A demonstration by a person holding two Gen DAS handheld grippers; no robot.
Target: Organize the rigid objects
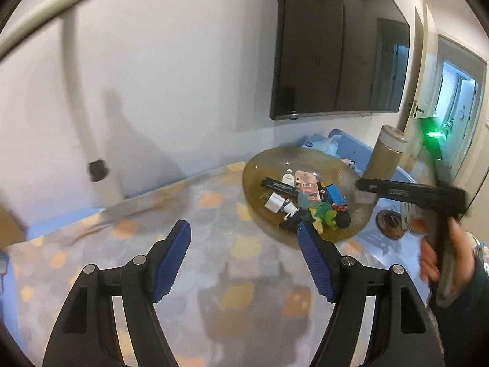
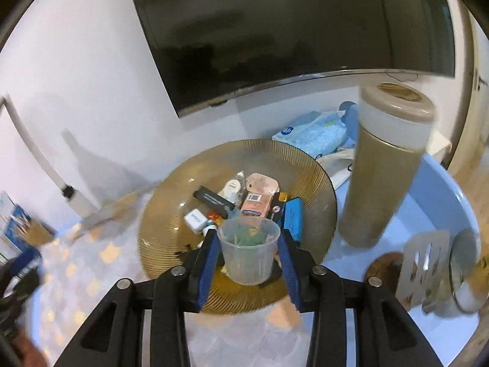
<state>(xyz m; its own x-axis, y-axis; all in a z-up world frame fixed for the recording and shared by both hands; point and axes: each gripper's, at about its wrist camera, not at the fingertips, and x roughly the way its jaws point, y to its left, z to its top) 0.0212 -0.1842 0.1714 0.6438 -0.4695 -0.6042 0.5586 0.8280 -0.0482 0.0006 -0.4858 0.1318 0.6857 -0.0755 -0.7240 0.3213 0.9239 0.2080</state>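
Clear plastic cup (image 2: 248,250) clamped in right gripper (image 2: 249,255), centre frame, over amber glass dish (image 2: 159,214) w/ clutter; sorting barely begun. Left gripper (image 1: 244,257) apart, empty.

Left gripper (image 1: 244,235) at lower centre of frame, blue pads spread wide, nothing between them, above a patterned tabletop (image 1: 189,223). Right of centre: amber ribbed glass dish (image 1: 266,159) holding small items, including a black bar (image 1: 279,187), a white plug (image 1: 274,202), a blue box (image 1: 335,195) and a pink card (image 1: 305,179). Right gripper (image 1: 362,185) enters from the right edge, tip over the dish rim; finger state unclear from this angle. Tall tan bottle (image 1: 386,153) upright behind the dish. Wall-mounted TV (image 1: 336,46) at upper right. Blurred white pipe (image 1: 76,91) at upper left.
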